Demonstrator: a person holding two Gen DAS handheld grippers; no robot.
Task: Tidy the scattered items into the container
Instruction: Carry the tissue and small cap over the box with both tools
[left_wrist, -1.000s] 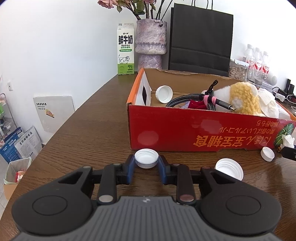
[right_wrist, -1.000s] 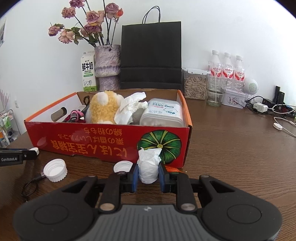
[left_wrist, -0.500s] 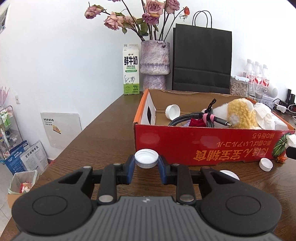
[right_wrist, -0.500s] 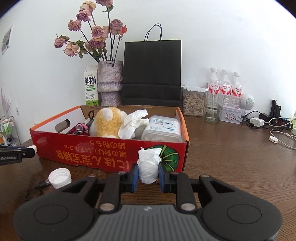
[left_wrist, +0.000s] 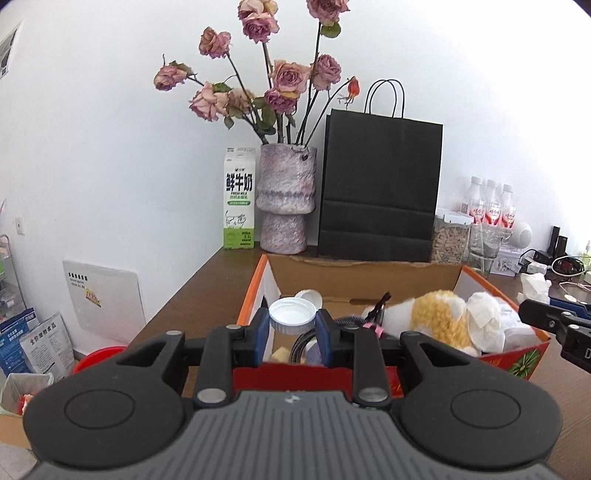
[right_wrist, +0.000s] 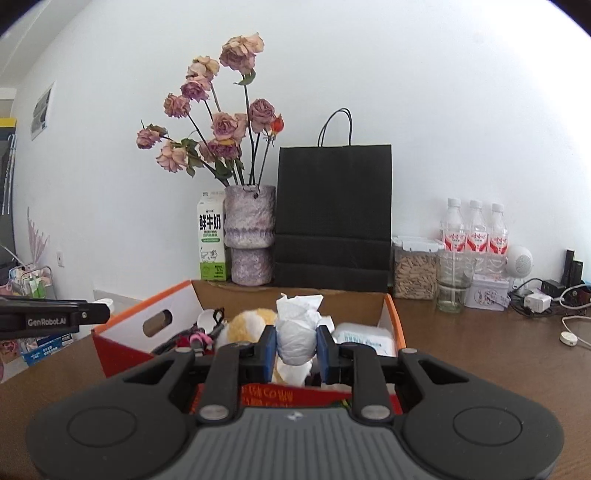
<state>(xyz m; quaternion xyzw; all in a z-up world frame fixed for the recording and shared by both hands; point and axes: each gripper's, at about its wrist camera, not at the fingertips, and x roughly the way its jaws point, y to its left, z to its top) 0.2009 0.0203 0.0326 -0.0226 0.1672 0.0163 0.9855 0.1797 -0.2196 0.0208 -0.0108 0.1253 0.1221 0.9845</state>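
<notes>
Left wrist view: left gripper (left_wrist: 291, 334) clamped on a white bottle cap (left_wrist: 294, 316), held over the near left end of the red cardboard box (left_wrist: 517, 360). Already inside: plush toy (left_wrist: 439, 320), another cap (left_wrist: 307, 294), cable.

Right wrist view: right gripper (right_wrist: 295, 349) squeezed tight on a crumpled tissue (right_wrist: 296, 334), above the box's near wall. Both drops not yet done; table in front hidden, leftovers unclear.

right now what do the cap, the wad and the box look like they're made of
Cap: white plastic by the look, smooth with a ribbed edge. Wad: crumpled tissue or thin paper, matte and creased; which one is unclear. Box: cardboard, glossy red print outside, plain brown inside.
</notes>
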